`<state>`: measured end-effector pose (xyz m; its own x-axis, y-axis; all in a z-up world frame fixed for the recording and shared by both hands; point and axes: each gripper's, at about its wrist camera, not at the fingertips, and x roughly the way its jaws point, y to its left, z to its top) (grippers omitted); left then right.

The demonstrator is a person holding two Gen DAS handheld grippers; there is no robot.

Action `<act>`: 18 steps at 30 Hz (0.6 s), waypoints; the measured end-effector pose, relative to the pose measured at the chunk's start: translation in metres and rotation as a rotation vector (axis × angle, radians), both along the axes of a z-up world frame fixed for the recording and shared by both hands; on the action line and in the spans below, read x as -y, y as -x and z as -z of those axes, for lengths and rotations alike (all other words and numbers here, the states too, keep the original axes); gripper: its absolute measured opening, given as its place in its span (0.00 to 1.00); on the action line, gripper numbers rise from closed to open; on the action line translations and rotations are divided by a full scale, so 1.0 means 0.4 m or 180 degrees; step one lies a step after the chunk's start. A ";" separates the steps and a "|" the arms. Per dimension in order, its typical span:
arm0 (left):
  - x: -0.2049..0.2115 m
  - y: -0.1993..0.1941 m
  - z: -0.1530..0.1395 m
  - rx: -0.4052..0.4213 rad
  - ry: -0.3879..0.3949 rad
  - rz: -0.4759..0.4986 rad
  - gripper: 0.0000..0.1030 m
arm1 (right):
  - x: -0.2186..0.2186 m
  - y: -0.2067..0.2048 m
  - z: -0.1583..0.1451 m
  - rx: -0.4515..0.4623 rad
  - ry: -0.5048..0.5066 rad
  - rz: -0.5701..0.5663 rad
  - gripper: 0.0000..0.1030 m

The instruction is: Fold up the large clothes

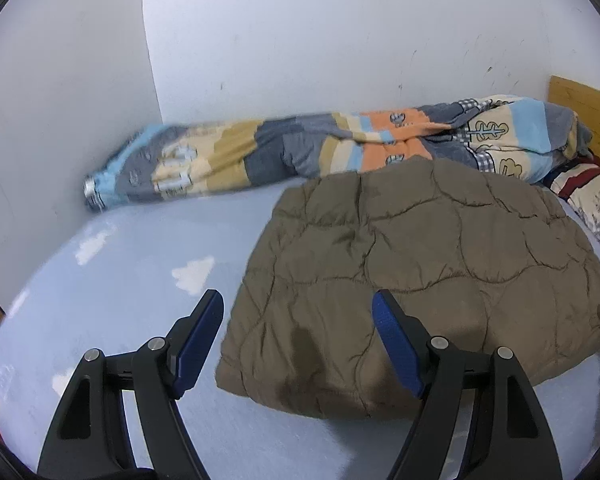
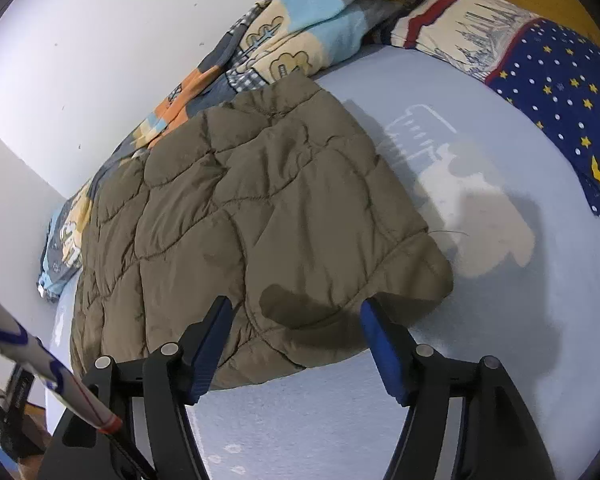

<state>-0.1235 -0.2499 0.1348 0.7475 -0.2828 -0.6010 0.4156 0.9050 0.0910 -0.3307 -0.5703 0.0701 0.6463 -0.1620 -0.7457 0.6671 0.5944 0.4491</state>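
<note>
While the puffy brown jacket (image 1: pixel 412 276) lies folded on the light blue bed sheet (image 1: pixel 112 280) in the middle of the frame, the left gripper (image 1: pixel 298 312) and right gripper (image 2: pixel 296 316) hang wide open, holding nothing.

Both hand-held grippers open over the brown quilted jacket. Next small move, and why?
Probably lower the right hand-held gripper onto the near edge of the brown quilted jacket and close on it. Both it and the left hand-held gripper are open and empty, and the jacket lies in a thick bundle on the pale blue bed sheet, its near hem right between the right fingers, so a grip there looks easiest.
</note>
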 end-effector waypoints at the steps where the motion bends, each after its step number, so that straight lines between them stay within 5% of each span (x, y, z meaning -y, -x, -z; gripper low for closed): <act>1: -0.010 -0.016 0.007 -0.0121 0.0061 -0.0032 0.75 | 0.003 0.004 -0.001 0.0005 -0.0009 0.0024 0.72; 7: -0.142 -0.150 0.103 -0.1199 0.0645 -0.0617 0.75 | 0.043 0.055 -0.002 -0.0081 -0.0034 0.0446 0.80; 11: -0.209 -0.194 0.189 -0.1824 0.1145 -0.0830 0.75 | 0.087 0.099 0.042 -0.0066 -0.0385 0.0750 0.82; 14: -0.231 -0.205 0.242 -0.2149 0.1554 -0.0873 0.75 | 0.109 0.121 0.102 0.0118 -0.0842 0.0886 0.82; 18: -0.236 -0.217 0.294 -0.2274 0.1963 -0.0834 0.76 | 0.116 0.117 0.154 0.0374 -0.1139 0.0918 0.82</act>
<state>-0.0365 -0.1555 0.0170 0.3490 -0.5761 -0.7391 -0.0322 0.7809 -0.6239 -0.3776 -0.6165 0.0084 0.6961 -0.0934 -0.7119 0.7145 0.1865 0.6743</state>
